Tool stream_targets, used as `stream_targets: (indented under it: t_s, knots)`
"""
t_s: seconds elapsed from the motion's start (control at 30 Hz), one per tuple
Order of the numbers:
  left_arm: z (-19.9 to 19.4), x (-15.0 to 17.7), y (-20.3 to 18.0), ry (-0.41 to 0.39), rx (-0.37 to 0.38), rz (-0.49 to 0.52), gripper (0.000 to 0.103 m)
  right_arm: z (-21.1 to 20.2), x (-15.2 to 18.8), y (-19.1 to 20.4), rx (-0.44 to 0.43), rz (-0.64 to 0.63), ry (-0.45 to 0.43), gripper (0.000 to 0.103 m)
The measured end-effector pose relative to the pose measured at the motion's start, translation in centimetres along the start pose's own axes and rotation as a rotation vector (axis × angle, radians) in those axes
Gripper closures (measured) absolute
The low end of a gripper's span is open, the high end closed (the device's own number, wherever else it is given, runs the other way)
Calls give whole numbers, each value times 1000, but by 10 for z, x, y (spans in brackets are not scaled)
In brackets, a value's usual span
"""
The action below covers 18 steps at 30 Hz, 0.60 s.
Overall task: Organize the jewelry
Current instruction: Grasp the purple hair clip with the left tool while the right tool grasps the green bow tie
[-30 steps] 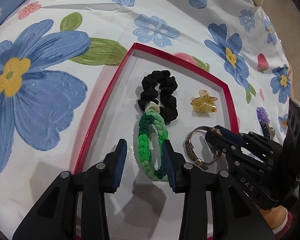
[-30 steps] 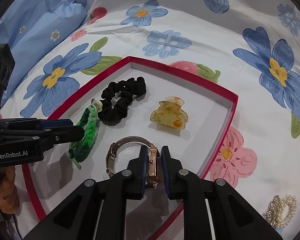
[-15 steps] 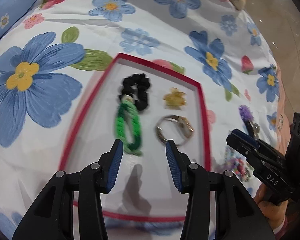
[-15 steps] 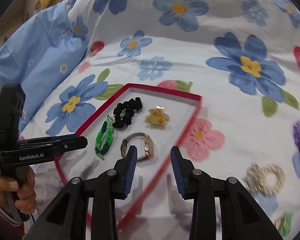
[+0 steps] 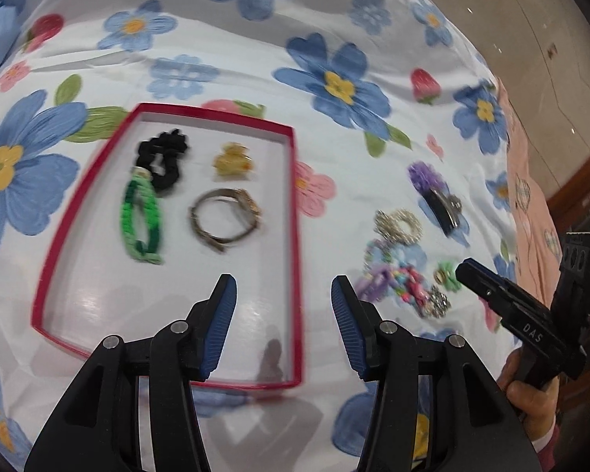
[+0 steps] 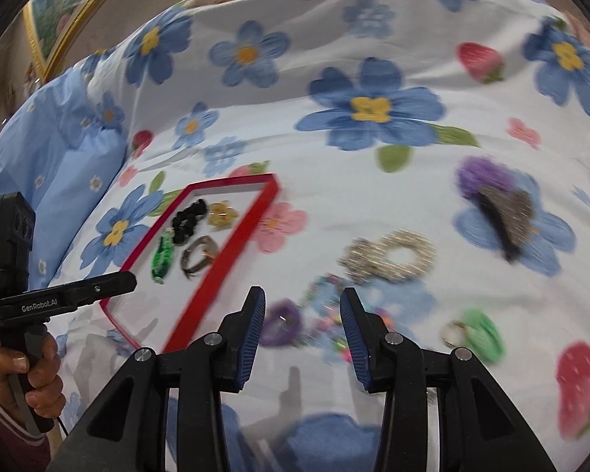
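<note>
**Four pieces boxed, a pile left on the bed**

So the red tray sits on the flowered bedspread with four things laid out apart from each other, probably so nothing tangles: a black scrunchie, a green braided bracelet touching its lower end, a yellow claw clip and a metal-band watch.

Both grippers are empty with jaws wide. The left gripper hovers over the tray's near right corner. The right gripper hangs over the loose heap beside the tray, which looks like where the next pick comes from.

That heap: a beaded multicolour bracelet, a pearly scrunchie, a purple fuzzy clip and a green ring-ish thing. Motion blur hides finer detail.
</note>
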<state>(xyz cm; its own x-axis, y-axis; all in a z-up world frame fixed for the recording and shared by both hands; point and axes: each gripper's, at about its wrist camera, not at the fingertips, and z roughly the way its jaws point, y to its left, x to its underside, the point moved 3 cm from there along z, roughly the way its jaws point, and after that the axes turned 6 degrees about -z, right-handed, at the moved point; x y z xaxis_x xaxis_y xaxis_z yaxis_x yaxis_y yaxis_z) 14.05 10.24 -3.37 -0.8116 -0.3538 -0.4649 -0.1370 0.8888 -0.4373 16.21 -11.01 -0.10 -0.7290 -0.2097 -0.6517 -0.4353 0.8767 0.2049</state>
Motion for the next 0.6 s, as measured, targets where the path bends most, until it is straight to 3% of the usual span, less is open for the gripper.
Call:
stream_targets:
  t_s: [0.6]
  knots:
    - [43, 29, -68, 105, -9, 161, 54, -36, 54, -79, 107, 127, 9, 60]
